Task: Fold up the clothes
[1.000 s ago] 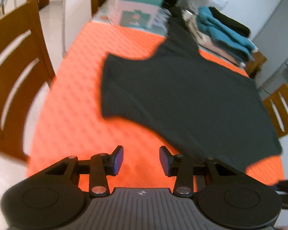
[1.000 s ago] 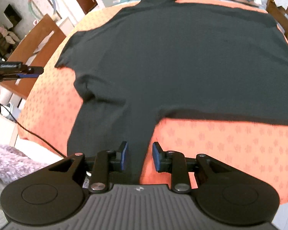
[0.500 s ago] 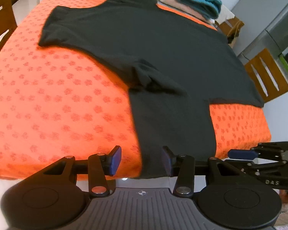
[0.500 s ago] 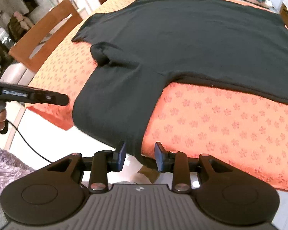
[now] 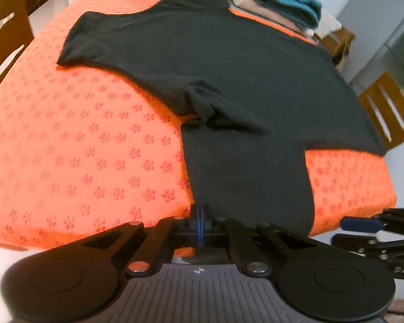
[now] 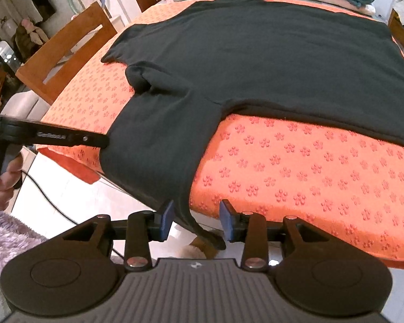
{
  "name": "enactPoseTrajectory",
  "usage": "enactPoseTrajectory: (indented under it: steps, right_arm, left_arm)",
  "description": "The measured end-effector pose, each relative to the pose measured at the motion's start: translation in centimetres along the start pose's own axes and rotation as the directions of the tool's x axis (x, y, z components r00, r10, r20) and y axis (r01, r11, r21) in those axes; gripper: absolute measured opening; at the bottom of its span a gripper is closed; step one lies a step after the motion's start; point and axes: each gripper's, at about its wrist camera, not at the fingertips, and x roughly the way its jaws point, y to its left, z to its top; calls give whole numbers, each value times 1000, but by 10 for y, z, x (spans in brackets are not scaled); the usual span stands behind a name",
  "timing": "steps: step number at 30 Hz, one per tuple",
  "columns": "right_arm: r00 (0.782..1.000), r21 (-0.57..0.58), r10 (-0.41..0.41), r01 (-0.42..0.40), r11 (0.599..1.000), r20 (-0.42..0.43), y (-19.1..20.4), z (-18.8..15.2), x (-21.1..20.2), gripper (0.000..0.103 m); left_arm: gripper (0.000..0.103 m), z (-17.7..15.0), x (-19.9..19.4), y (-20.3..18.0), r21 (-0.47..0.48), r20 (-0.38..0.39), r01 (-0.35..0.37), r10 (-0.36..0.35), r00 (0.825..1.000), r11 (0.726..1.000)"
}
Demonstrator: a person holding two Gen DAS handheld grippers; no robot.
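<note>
Sweater (image 5: pixel 229 62), black and long-sleeved, lies spread flat on the table's orange flower-patterned cloth (image 5: pixel 75 145), its body covering the middle and far part of the table. One sleeve (image 5: pixel 245 177) runs toward the near edge and hangs over it, with a bunched fold where it meets the body.

The left gripper (image 5: pixel 199 224) has its blue pads pressed together at the left border of that sleeve, right at the near edge of the table; whether cloth is caught between them I cannot tell from this view. In the right wrist view the same gripper (image 6: pixel 102 141) reaches in from the left and touches the sleeve's left border, with a hand (image 6: pixel 2 177) on its handle.

The right gripper (image 6: pixel 196 219) is spread, and the sleeve's hanging cuff (image 6: pixel 202 228) dangles between its pads without being pinched.

At the far edge of the table sits a stack of folded clothes (image 5: pixel 277 2), teal on top of beige. Wooden chairs (image 6: pixel 67 51) stand beside the table's left and right edges.
</note>
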Motion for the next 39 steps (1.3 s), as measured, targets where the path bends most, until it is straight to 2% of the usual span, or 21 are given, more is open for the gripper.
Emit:
enactPoseTrajectory:
  steps: [6,14,15,16,18,21,26,32,34,36,39]
  right_arm:
    - [1000,-39,24,-23,999,15,11,16,17,45]
    - [1000,-111,23,-24,994,-8,27,32,39,48]
    - [1000,-117,27,-28,993,-7,28,32,40,39]
    - [1000,-124,23,-23,992,-6,28,33,40,35]
    - [1000,-127,21,-21,992,-2,25,35,38,6]
    - [999,-109,41,-38,993,23,20,40,28,5]
    - [992,-70,61,-53,996,114,16,56,0,5]
    - [967,-1,55,-56,998,250,7,88,-33,5]
    - [958,13,51,-57,998,284,5,98,-38,5]
    - [951,21,42,-51,998,306,4,107,-41,5]
    - [945,27,34,-45,999,324,1,116,-45,5]
  left_arm:
    - [3,0,-9,0,-3,16,15,-15,1000,1000]
    - [3,9,-23,-4,14,65,77,-78,995,997]
    - [3,10,-24,-5,17,71,85,-86,994,996]
    - [3,11,-26,-5,19,77,92,-94,993,996]
    - [3,14,-30,-6,25,90,108,-110,990,994]
    - [3,19,-34,-7,30,109,130,-132,985,991]
    - [3,41,-43,-1,2,159,163,-162,974,987]
    - [3,71,-53,7,-32,238,237,-223,945,971]
    - [6,77,-55,6,-2,254,227,-219,942,974]
    - [13,80,-58,4,38,260,215,-217,941,976]
    - [39,84,-61,1,95,264,192,-210,941,977]
